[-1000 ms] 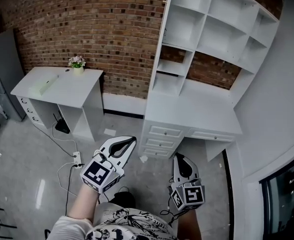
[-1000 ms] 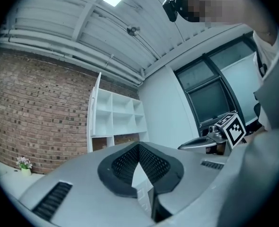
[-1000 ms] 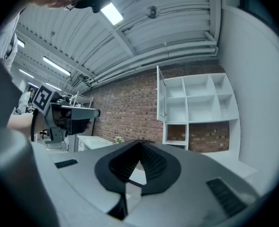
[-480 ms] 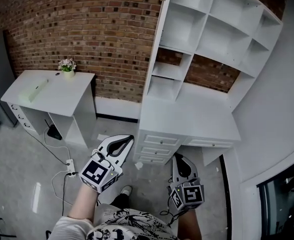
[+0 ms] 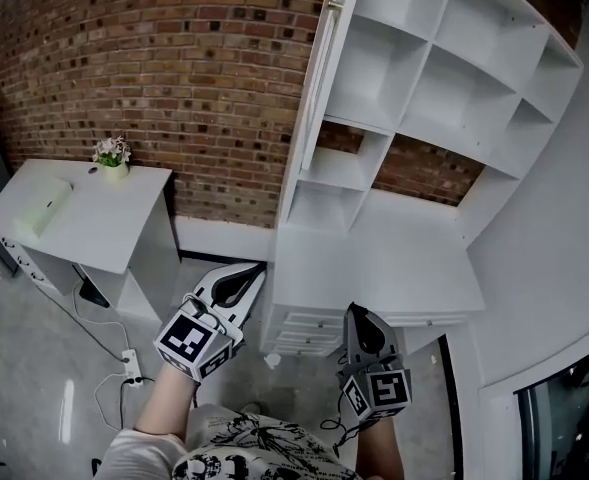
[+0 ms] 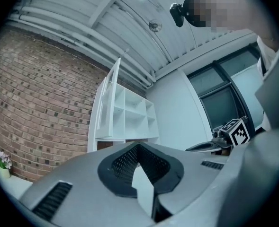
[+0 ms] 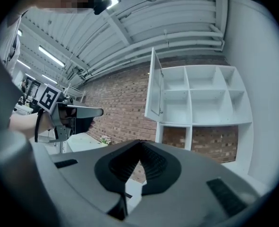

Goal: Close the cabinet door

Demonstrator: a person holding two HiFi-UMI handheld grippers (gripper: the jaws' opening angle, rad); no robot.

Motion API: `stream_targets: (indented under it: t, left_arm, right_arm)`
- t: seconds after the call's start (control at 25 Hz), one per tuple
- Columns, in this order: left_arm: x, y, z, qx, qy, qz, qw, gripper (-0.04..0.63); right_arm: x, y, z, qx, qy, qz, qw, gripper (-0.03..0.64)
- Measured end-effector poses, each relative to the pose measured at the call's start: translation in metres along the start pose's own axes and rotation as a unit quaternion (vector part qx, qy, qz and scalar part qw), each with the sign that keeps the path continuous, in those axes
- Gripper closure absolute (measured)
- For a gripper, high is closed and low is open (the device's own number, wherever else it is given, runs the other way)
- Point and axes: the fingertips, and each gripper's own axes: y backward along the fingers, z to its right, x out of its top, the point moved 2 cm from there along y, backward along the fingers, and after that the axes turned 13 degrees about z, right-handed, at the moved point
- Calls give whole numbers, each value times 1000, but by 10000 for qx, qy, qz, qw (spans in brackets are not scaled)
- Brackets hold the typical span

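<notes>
The left gripper (image 5: 253, 272) is held out in front of the person's body on a bare forearm. Its marker cube faces up and its nose is tipped a little upward. Its jaws are pressed together with nothing between them. The right gripper (image 5: 358, 314) is just beside it, on the other side of the body. It is carried about level and points the same way, and its jaws are also together and empty.

The cabinet door (image 7: 154, 86) is ahead of both grippers and well above them, and neither touches it. It stands swung open from the top left compartment of the white shelf unit (image 5: 429, 63), closer to the left gripper's line than the right's. The white table (image 5: 379, 258) under the shelves is straight ahead of the right gripper's nose. A brick wall (image 5: 164, 78) lies beyond the left gripper, and a flower pot (image 5: 112, 156) stands far off to that gripper's left.
</notes>
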Motion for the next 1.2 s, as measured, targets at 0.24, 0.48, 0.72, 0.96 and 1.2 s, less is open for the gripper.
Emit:
stream_targets:
  t: [0.24, 0.48, 0.72, 0.96, 1.2]
  left_arm:
    - [-11, -52, -60, -13, -18, 52, 10000, 581]
    - [-10, -107, -100, 196, -46, 235, 9995, 581]
    - [13, -162, -131, 378, -161, 580, 9975, 581]
    - [54, -217, -146, 215, -615, 1035, 9925, 581]
    - [109, -265, -162, -213, -717, 1465, 9864, 552]
  right_arm:
    - [-13, -75, 25, 29, -3, 131, 9999, 612]
    - [-13, -125, 60, 48, 111, 161, 9998, 612]
    - [-14, -167, 88, 379, 140, 291, 9988, 612]
    - [-1, -214, 123, 749, 233, 386, 9962, 612]
    - [14, -245, 146, 927, 160, 500, 9943, 612]
